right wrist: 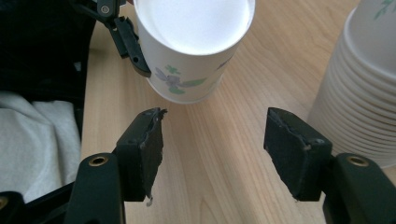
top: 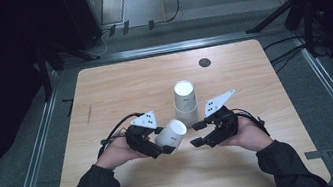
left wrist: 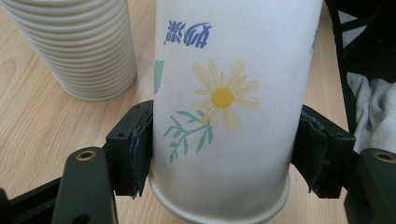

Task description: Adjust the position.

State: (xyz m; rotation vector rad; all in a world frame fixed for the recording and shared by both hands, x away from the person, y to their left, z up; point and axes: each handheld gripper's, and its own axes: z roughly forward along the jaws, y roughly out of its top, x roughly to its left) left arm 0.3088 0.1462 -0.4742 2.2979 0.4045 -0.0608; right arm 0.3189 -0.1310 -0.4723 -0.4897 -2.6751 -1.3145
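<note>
White paper was the material in play, and from the high view you had one single cup (top: 172, 135) pulled away from the stack of cups (top: 185, 101) and tipped on its side between your two hands. Your left gripper (top: 154, 142) had that cup clamped, while your right gripper (top: 201, 133) sat just across from it, its jaws standing apart around nothing. The stack stood upright on the tabletop (top: 118, 88), beyond both pairs of jaws.

Through the left gripper view, the single cup (left wrist: 229, 107) sat squarely between your jaws, both pads pressed against its flowered wall near the rim, so the jaws were closed only as far as the cup's width allowed. The stack (left wrist: 77, 46) stood beyond the left-hand jaw, apart from the held cup.

Through the right gripper view, your jaws were parted over bare tabletop (right wrist: 210, 163) with nothing between them. The single cup (right wrist: 194, 46) lay ahead of them, its flat white base towards you, with a jaw of the left gripper (right wrist: 116, 28) against its side. The stack (right wrist: 364, 88) rose just beside the right-hand jaw, and I couldn't tell whether it touched.

By my reading, separating one cup was done; what remained was to set it down or pass it across, and many cups were left in the stack.
</note>
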